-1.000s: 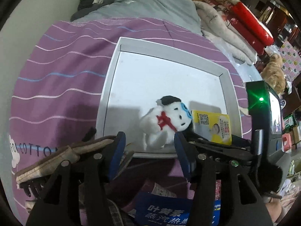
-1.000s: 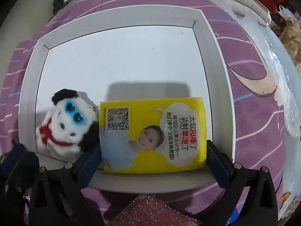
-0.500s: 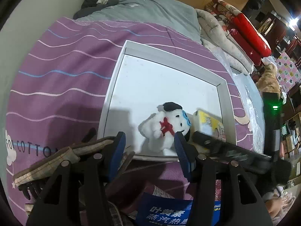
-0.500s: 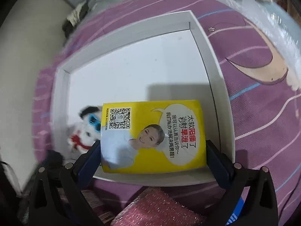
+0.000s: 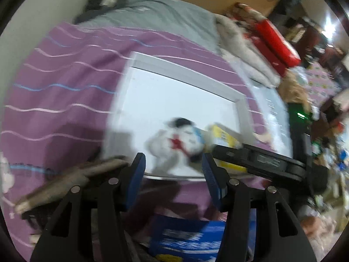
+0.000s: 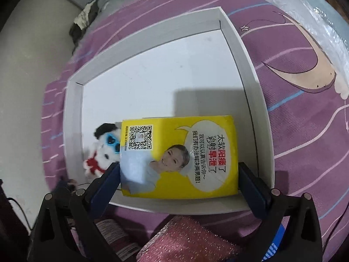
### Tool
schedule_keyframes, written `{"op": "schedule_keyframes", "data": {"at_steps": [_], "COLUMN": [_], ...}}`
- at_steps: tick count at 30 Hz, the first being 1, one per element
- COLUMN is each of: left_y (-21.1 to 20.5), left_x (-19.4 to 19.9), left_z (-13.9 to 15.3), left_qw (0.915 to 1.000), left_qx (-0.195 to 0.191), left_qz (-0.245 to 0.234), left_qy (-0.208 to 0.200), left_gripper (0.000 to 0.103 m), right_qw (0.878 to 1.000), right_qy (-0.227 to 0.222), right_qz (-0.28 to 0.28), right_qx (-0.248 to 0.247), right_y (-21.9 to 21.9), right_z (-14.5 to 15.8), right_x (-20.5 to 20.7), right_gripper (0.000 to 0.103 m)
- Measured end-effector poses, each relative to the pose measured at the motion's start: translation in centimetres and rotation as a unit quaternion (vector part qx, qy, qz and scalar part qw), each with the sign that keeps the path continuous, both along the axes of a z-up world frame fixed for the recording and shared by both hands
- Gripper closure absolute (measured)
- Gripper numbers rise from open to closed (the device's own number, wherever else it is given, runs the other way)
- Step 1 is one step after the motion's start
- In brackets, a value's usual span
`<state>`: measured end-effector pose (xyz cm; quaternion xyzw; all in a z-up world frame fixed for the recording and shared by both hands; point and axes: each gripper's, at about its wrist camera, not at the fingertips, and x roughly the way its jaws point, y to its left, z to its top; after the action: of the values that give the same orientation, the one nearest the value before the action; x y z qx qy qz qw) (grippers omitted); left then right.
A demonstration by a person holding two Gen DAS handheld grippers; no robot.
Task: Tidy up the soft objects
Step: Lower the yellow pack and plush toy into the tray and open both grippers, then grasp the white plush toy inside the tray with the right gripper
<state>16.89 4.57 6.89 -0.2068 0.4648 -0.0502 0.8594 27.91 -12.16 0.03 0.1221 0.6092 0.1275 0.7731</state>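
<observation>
A shallow white tray (image 6: 259, 118) (image 5: 242, 109) lies on a purple striped bedspread. My right gripper (image 6: 178, 174) is shut on a yellow tissue pack (image 6: 178, 157) and holds it over the tray's near right part. A small white plush dog (image 6: 104, 152) with blue glasses and a red bow lies in the tray's near left corner, beside the pack. In the blurred left wrist view, my left gripper (image 5: 173, 172) stands open and empty above the tray's near edge, with the plush dog (image 5: 176, 144) just beyond its fingertips. The yellow tissue pack (image 5: 224, 137) and the right gripper's black body show to the right.
A brown checked cloth (image 5: 72, 179) lies left of the left gripper. A blue packet (image 5: 187, 238) and a pink glittery pad (image 6: 187, 242) lie near the front. Grey bedding, folded blankets (image 5: 244, 50) and a red box (image 5: 274, 39) sit at the back right. Clear plastic (image 6: 322, 17) lies right of the tray.
The right gripper has shifted and rolled with the yellow pack, so the tray now sits skewed and the plush dog looks smaller. The left view has tilted up a little and blurred.
</observation>
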Motion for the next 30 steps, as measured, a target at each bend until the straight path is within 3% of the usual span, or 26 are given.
{"op": "schedule_keyframes", "data": {"at_steps": [2, 5, 10, 13, 15, 18, 24, 27, 29, 30], "left_y": [-1.6, -3.6, -6.2, -7.4, -7.8, -7.6, -8.0, -7.9, -8.2, -8.5], "left_x": [0.3, 0.9, 2.3, 3.2, 4.1, 5.0, 5.0, 4.9, 4.6, 4.5], "left_z": [-0.3, -0.4, -1.4, -1.9, -2.6, -3.7, -3.5, -3.6, -3.5, -3.4], "left_qw": [0.9986, 0.9976, 0.9952, 0.9949, 0.9962, 0.9957, 0.9952, 0.9966, 0.9966, 0.9964], "left_qx": [-0.012, 0.022, 0.016, 0.027, 0.045, 0.057, 0.071, 0.045, 0.033, 0.028], "left_qz": [-0.052, -0.066, -0.095, -0.096, -0.068, -0.041, -0.04, -0.049, -0.061, -0.069], "left_qy": [0.004, 0.0, 0.01, 0.017, 0.029, 0.062, 0.054, 0.049, 0.043, 0.04], "left_gripper": [0.048, 0.048, 0.053, 0.063, 0.076, 0.08, 0.08, 0.08, 0.08, 0.08], "right_qw": [1.0, 1.0, 1.0, 1.0, 0.999, 0.999, 0.998, 0.998, 0.997, 0.996], "right_qy": [0.002, 0.005, 0.015, 0.018, 0.019, 0.021, 0.024, -0.003, -0.032, -0.042], "right_qz": [0.0, 0.004, 0.003, 0.002, 0.002, 0.003, -0.005, -0.022, -0.047, -0.053], "right_qx": [-0.004, -0.012, 0.002, 0.017, 0.025, 0.037, 0.061, 0.051, 0.056, 0.066], "right_y": [-0.1, 0.2, 0.6, 0.4, 0.3, -0.2, -1.0, -2.4, -3.2, -3.6], "right_z": [-0.1, -0.1, -0.3, -0.3, -0.3, -0.3, 1.2, 3.4, 4.5, 4.8], "right_x": [0.0, 0.2, 0.1, -0.2, -0.2, -0.4, -1.0, -2.0, -2.4, -2.4], "right_gripper": [0.0, 0.0, 0.0, 0.0, 0.0, 0.0, 0.0, 0.001, 0.006, 0.015]}}
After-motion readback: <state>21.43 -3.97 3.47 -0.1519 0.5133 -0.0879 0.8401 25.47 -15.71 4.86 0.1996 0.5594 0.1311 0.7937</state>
